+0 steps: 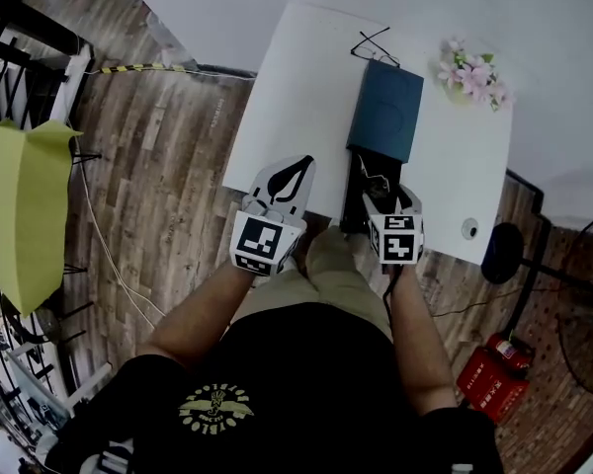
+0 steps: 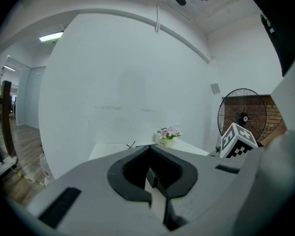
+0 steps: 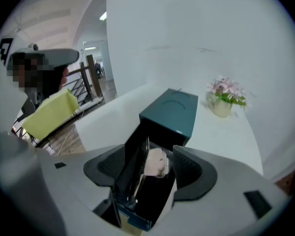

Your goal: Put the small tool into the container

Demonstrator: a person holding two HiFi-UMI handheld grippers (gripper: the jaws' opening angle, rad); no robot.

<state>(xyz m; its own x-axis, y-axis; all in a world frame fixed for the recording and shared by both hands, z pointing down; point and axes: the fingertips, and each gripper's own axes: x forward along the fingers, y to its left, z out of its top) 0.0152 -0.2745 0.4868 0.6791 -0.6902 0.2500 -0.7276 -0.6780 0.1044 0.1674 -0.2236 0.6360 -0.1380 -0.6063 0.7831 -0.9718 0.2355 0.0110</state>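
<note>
A dark teal box point(image 1: 387, 110) point(image 3: 169, 111) lies on the white table point(image 1: 296, 87). Its black drawer point(image 1: 352, 196) point(image 3: 130, 161) is pulled out toward me. Inside lie a thin metal tool point(image 3: 136, 181) point(image 1: 374, 178) and a pale lump point(image 3: 156, 162). My right gripper point(image 1: 388, 194) point(image 3: 150, 154) hovers over the drawer, open, one jaw on each side of it, holding nothing. At the table's front edge, left of the drawer, my left gripper point(image 1: 298, 164) point(image 2: 148, 149) is shut and empty, its tips meeting.
Black glasses point(image 1: 374, 45) lie behind the box. A pot of pink flowers point(image 1: 471, 75) point(image 3: 226, 96) point(image 2: 167, 135) stands at the back right. A small round white thing point(image 1: 469, 228) sits near the front right corner. A fan point(image 2: 241, 117) stands right of the table, a yellow-green piece point(image 1: 25, 205) far left.
</note>
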